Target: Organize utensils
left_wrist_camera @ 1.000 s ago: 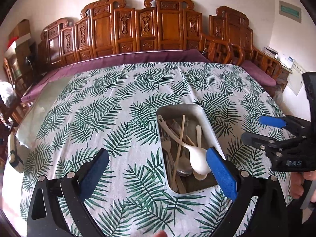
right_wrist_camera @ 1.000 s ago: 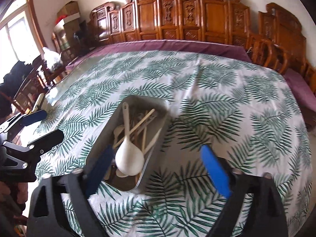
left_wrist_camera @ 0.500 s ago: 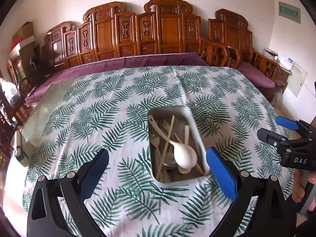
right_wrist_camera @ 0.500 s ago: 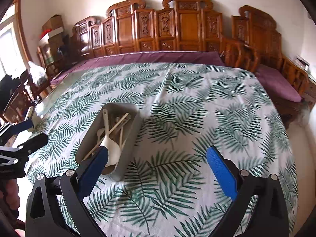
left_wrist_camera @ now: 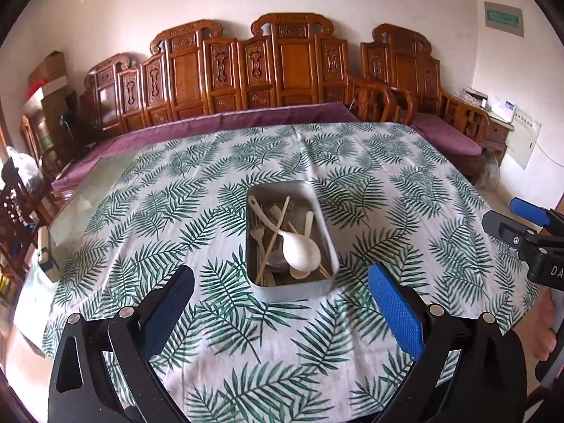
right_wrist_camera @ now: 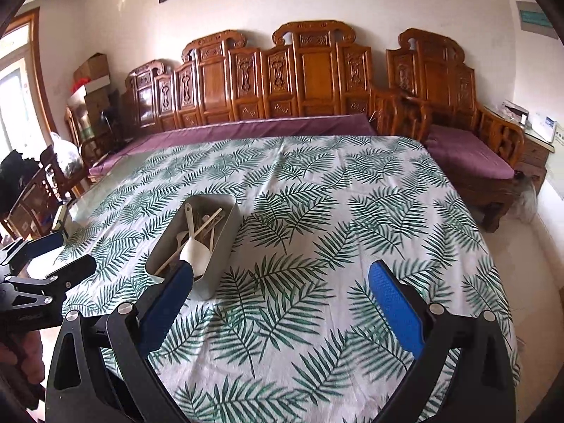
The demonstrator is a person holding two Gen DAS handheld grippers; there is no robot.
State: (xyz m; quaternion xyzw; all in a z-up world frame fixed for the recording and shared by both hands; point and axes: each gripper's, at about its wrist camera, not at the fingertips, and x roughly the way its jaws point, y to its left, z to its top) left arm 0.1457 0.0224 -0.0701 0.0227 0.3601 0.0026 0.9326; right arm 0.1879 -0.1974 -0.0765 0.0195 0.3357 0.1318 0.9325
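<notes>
A grey metal tray (left_wrist_camera: 323, 229) (right_wrist_camera: 225, 236) sits on the leaf-print tablecloth (left_wrist_camera: 211, 232) (right_wrist_camera: 335, 218). It holds a large white spoon (left_wrist_camera: 299, 248) (right_wrist_camera: 194, 252), forks (left_wrist_camera: 257, 236), chopsticks (left_wrist_camera: 273, 238) and other utensils piled together. My left gripper (left_wrist_camera: 282, 303) is open and empty, held back above the near edge of the table, with the tray ahead of it. My right gripper (right_wrist_camera: 282, 303) is open and empty too, with the tray ahead to its left. Each gripper also shows in the other view: the right gripper (left_wrist_camera: 511, 220) and the left gripper (right_wrist_camera: 53, 257).
Carved wooden benches (left_wrist_camera: 282, 70) (right_wrist_camera: 299, 77) with purple cushions line the far side and right of the table. A bare glass strip of tabletop (left_wrist_camera: 88, 190) shows at the left. Chairs and boxes (right_wrist_camera: 88, 81) stand at the far left.
Both grippers have pulled back and upward from the tray, which now looks smaller and farther away. Both stay open and empty.
</notes>
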